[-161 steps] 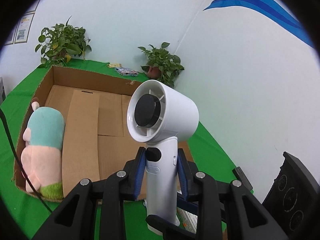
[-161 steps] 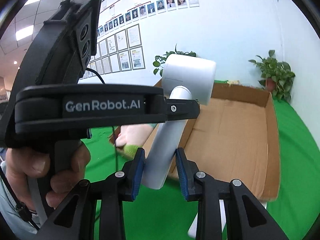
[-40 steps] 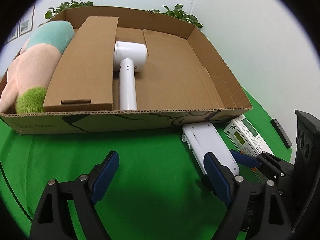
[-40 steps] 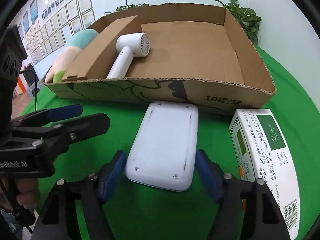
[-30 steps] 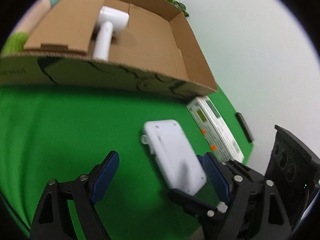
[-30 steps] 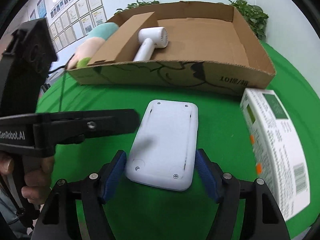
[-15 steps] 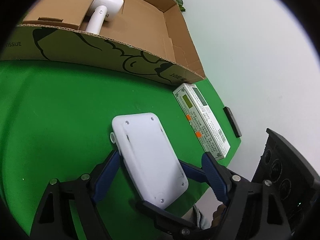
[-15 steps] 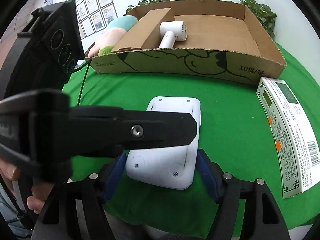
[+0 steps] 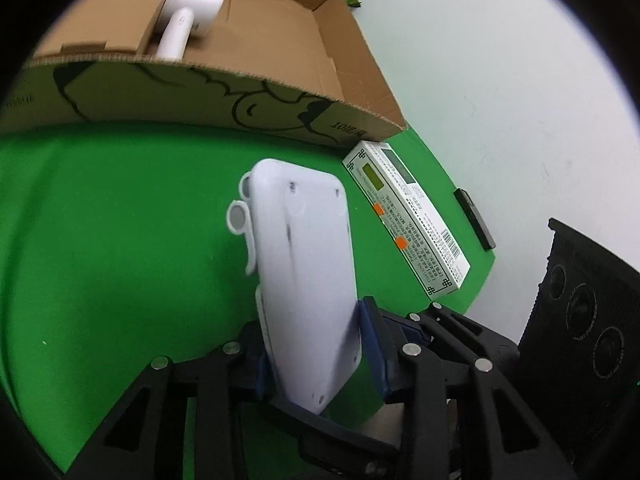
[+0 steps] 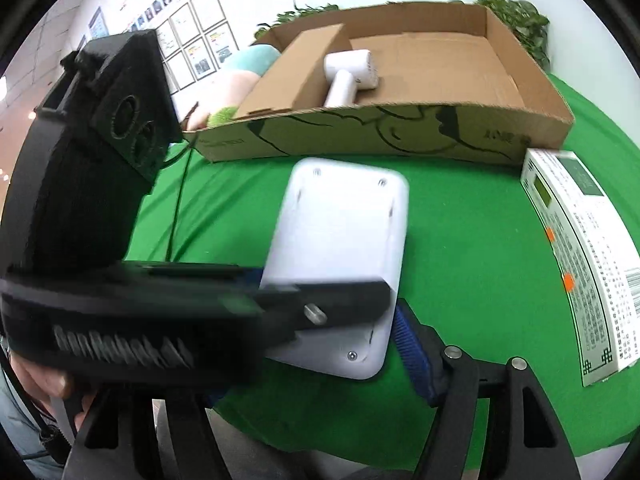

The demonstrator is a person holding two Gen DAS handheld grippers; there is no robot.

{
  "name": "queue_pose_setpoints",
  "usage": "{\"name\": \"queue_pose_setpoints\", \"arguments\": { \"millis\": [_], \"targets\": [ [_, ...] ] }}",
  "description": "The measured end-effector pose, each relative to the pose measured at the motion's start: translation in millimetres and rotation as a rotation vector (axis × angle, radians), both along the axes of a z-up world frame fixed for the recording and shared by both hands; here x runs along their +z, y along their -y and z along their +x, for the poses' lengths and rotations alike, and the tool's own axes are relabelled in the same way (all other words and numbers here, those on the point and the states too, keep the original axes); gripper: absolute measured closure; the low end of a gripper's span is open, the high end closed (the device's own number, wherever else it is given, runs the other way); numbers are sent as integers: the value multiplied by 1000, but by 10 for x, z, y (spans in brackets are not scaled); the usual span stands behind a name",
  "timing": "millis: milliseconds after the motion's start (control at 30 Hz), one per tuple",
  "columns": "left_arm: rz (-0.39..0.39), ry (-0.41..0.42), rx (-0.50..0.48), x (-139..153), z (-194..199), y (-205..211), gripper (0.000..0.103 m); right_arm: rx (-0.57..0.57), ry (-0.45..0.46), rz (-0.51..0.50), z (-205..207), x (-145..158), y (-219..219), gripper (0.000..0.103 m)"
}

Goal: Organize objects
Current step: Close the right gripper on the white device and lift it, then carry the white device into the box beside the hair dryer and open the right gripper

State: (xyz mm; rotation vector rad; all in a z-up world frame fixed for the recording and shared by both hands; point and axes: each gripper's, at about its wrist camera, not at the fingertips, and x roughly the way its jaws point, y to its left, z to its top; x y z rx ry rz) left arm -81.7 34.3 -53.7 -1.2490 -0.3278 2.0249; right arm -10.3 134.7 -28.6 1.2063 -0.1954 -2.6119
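Note:
A flat white device [image 9: 308, 264] with rounded corners is held above the green table, tilted on edge. My left gripper [image 9: 316, 352] is shut on its near end, blue pads on both sides. In the right wrist view the same white device [image 10: 340, 240] lies between my right gripper's [image 10: 320, 344] jaws; the left gripper's black body crosses in front and hides the right gripper's left finger, and the right blue pad [image 10: 412, 356] stands just off the device's edge. A white handheld fan [image 10: 348, 76] lies inside the cardboard box [image 10: 400, 132].
A long white carton [image 10: 584, 256] lies on the green cloth right of the device, also in the left wrist view [image 9: 404, 216]. A plush toy [image 10: 236, 80] sits in the box's left part. A small black bar [image 9: 474, 218] lies near the table edge. Potted plants stand behind the box.
My left gripper has closed on the white device and tipped it up off the table. The fan, held by both grippers 5.4 s ago, lies in the box.

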Motion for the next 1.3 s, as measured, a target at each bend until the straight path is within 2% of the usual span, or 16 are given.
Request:
{"name": "queue_pose_setpoints", "arguments": {
  "millis": [300, 533, 633, 867, 1067, 1300],
  "targets": [
    [21, -55, 13, 259, -34, 67, 70, 17, -75, -23, -18, 154, -41, 37],
    [18, -136, 11, 675, -136, 70, 70, 11, -181, -27, -56, 463, -52, 37],
    [-7, -175, 8, 822, -199, 32, 70, -6, -217, -27, -96, 594, -69, 37],
    [-37, -257, -9, 1223, -620, -168, 71, -18, -268, -48, -540, 935, -227, 37],
    [-8, -241, -7, 1432, -1075, -291, 71, -31, -264, -60, -1033, 1252, -417, 38],
    [-25, -158, 18, 1261, -1410, -347, 71, -11, -184, -84, -1471, 1223, -568, 38]
  ]
}}
